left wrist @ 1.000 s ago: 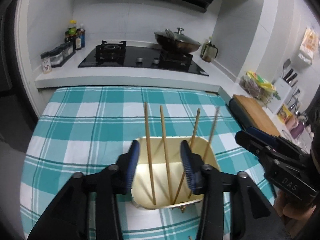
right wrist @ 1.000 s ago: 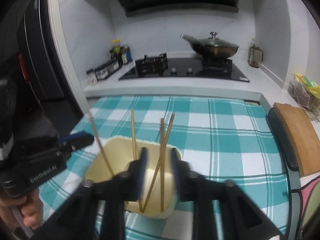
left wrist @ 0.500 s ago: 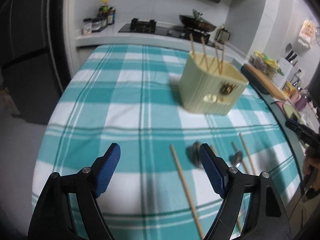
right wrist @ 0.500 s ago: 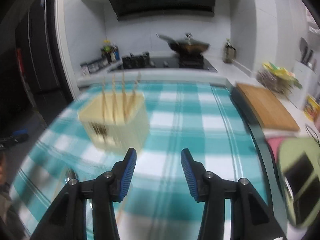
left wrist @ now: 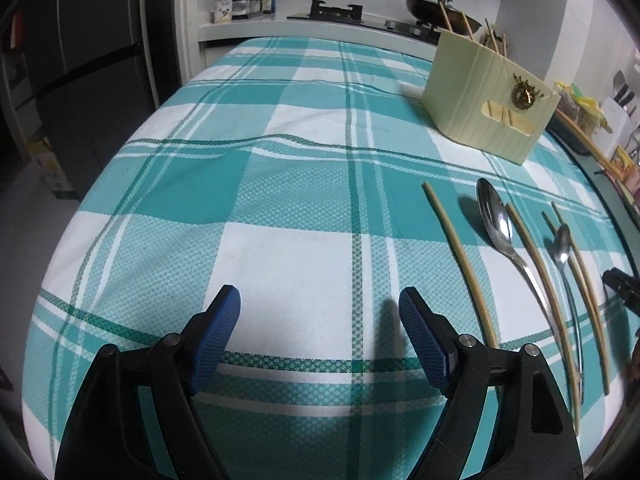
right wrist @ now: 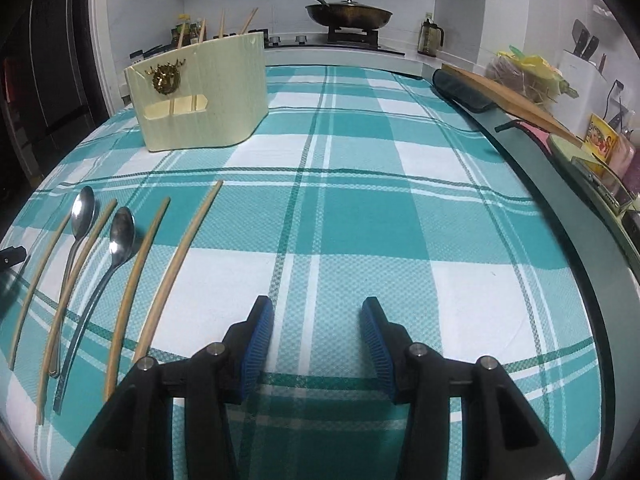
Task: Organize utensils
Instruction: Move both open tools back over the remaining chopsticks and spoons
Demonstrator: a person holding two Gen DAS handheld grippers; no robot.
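Left gripper (left wrist: 320, 336): jaws wide apart, nothing between them, only the checked tablecloth (left wrist: 280, 152) below; they have just been opening, which reads as readying for a pick.
Right gripper (right wrist: 318, 340): jaws set at a moderate gap, empty, over bare cloth to the right of the utensil row.
Utensils on the cloth: four loose chopsticks and two spoons lie side by side, roughly parallel, handles toward the person, such as the nearest chopstick (right wrist: 180, 264), the large spoon (left wrist: 504, 236) and the small spoon (left wrist: 564, 256). The row lies between the two grippers, so either one could reach an end of it.
Holder (right wrist: 200, 96): a cream box with a gold emblem, standing upright farther back on the cloth, well apart from the row; four chopsticks (right wrist: 222, 24) already stand in it (their tips lean at different angles).
Task progress: judged part done, with six pieces left on the cloth.
Left view only: the refrigerator (left wrist: 80, 80) beside the table, and a dark edge of the other gripper at the right margin.
Right view only: the lidded pan (right wrist: 348, 10) on the stove, and the cutting board (right wrist: 512, 96) along the right counter; the holder's slot and emblem face this camera more squarely.
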